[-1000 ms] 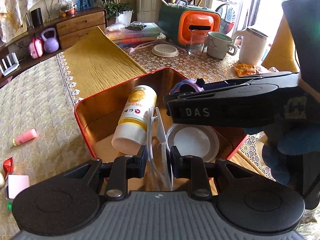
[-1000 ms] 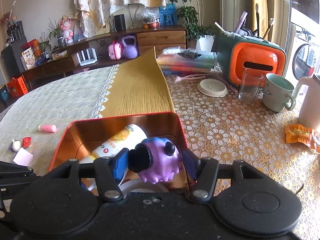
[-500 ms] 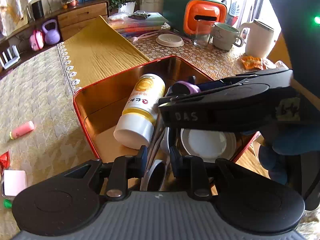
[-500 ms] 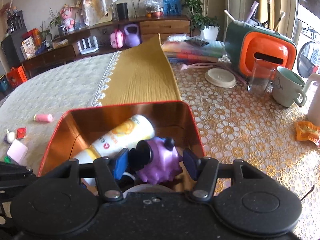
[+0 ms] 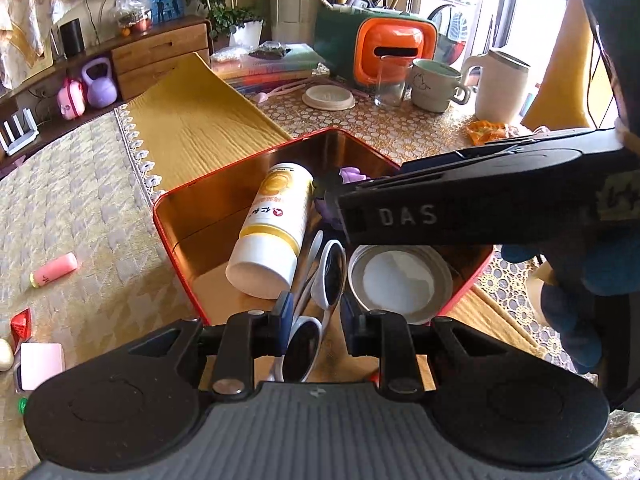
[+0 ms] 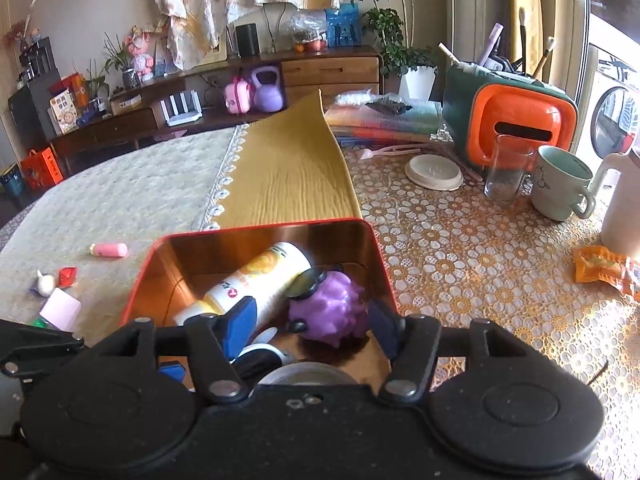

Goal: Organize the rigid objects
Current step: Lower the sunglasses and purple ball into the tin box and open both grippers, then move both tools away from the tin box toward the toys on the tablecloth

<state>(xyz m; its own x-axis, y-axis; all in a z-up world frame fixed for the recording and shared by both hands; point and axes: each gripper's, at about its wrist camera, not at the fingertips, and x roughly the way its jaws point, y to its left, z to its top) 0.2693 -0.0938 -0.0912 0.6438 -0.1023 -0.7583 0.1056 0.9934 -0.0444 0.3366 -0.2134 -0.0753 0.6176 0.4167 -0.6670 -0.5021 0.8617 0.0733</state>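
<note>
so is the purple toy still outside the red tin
No, the purple toy lies inside the red tin, beside the white bottle.

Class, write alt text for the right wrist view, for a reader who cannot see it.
The right gripper hangs open over a red tin, its jaws having just widened off a purple spiky toy that now lies inside beside a white and yellow bottle. Behind stand a mug and glass.

Right gripper's black body (image 5: pixel 480 208) hides most of the bumpy purple rubber toy (image 5: pixel 352 176) and the red metal tin's (image 5: pixel 176 216) far-right corner in the left wrist view. White-framed sunglasses (image 5: pixel 316 304): lower lens partly behind the left gripper (image 5: pixel 314 312). Round metal lid (image 6: pixel 308 372) cut off by the right gripper's housing. White jug (image 6: pixel 620 200) runs off frame edge.
</note>
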